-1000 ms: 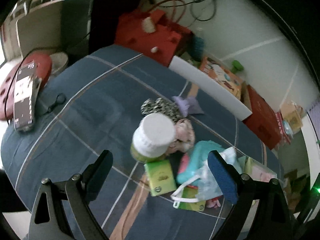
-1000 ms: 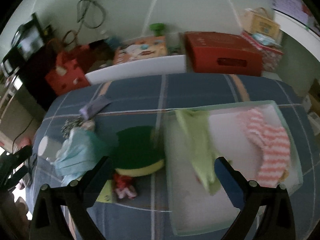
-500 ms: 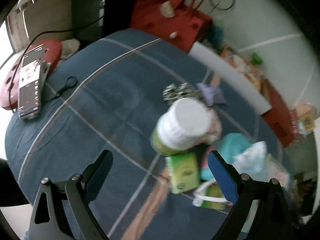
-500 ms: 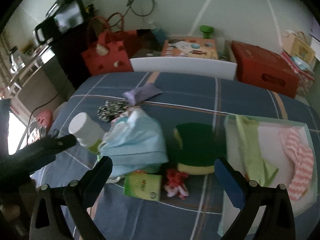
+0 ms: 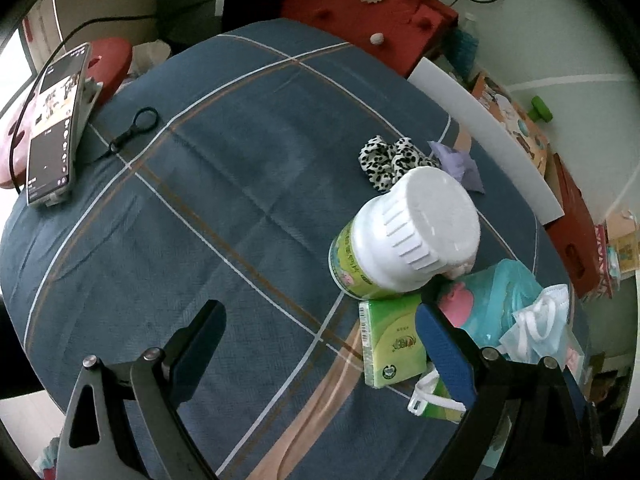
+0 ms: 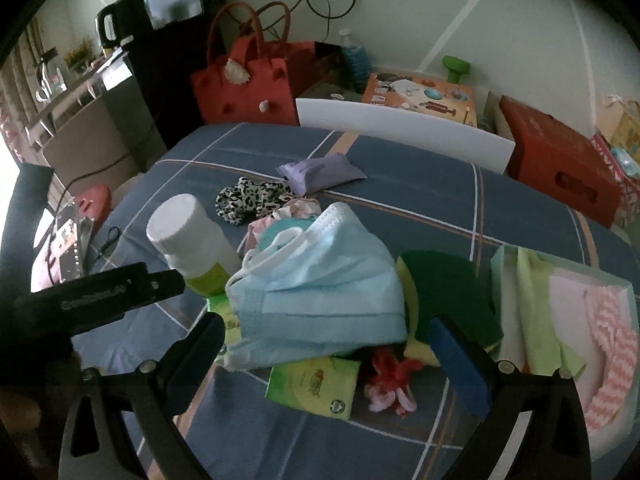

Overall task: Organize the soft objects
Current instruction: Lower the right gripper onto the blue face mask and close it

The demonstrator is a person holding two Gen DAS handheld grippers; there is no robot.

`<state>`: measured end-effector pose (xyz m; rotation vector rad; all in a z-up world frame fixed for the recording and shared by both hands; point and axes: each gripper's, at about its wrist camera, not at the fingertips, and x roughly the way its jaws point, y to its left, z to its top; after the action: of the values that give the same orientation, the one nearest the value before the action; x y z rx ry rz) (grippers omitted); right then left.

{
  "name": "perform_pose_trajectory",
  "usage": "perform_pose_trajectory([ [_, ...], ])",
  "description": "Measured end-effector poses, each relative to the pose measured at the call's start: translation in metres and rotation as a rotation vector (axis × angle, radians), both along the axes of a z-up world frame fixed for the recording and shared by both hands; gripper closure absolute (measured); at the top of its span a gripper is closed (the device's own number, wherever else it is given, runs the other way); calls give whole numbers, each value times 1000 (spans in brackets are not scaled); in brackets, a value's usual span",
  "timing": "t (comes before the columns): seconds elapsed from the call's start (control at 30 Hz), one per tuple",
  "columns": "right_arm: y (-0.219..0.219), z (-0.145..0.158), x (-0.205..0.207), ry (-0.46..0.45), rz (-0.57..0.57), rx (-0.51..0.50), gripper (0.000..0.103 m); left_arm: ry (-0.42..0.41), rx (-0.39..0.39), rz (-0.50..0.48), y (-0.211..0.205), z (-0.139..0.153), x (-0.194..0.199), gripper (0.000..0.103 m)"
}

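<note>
A: Report the state of both tongs.

B: The left tongs (image 5: pixel 320 332) are spread wide and hold nothing; they hang above the blue plaid cloth-covered counter (image 5: pixel 224 208). The right tongs (image 6: pixel 326 344) are also spread wide and empty, above the pile of soft items.

A: Locate the soft items.

B: The pale blue pleated face mask (image 6: pixel 320 292) lies on top of the pile in the middle of the counter, its white ear loops toward the white-capped plastic jar with green label (image 6: pixel 192 236). A green-topped yellow sponge (image 6: pixel 448 300) lies just beside the mask, between it and the tray. A green paper tissue packet (image 6: pixel 314 384) lies partly under the mask's near edge, and a red and pink fabric hair tie (image 6: pixel 390 384) lies just beside that packet. A leopard-print fabric scrunchie (image 6: pixel 252 200) and a lilac soft pouch (image 6: pixel 320 172) lie toward the counter's far edge.

A: And the tray?

B: The pale green rectangular tray (image 6: pixel 624 292) sits at the counter's right edge. It contains a light green folded cloth (image 6: pixel 536 320) and a pink-and-white chevron cloth (image 6: pixel 608 356).

A: Other items?

B: A smartphone with lit screen (image 5: pixel 56 120) lies at the counter's left edge, next to a black loop strap (image 5: pixel 134 128).
</note>
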<state>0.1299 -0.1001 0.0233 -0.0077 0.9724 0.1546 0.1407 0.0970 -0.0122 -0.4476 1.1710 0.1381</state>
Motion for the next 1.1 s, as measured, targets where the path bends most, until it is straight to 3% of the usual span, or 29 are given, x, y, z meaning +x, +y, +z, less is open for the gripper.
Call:
perform_pose_trajectory([
  [0.13, -1, -3, 3, -9, -10, 2, 0, 22, 25, 14, 3, -4, -1, 7],
  [0.37, 5, 0, 1, -35, 27, 13, 1, 29, -4, 7, 3, -5, -2, 7],
  [0.77, -1, 3, 2, -53, 41, 85, 31, 36, -26, -1, -1, -6, 1, 7],
  [1.1, -10, 8, -1, -67, 31, 118, 32, 43, -57, -14, -7, -8, 4, 7],
])
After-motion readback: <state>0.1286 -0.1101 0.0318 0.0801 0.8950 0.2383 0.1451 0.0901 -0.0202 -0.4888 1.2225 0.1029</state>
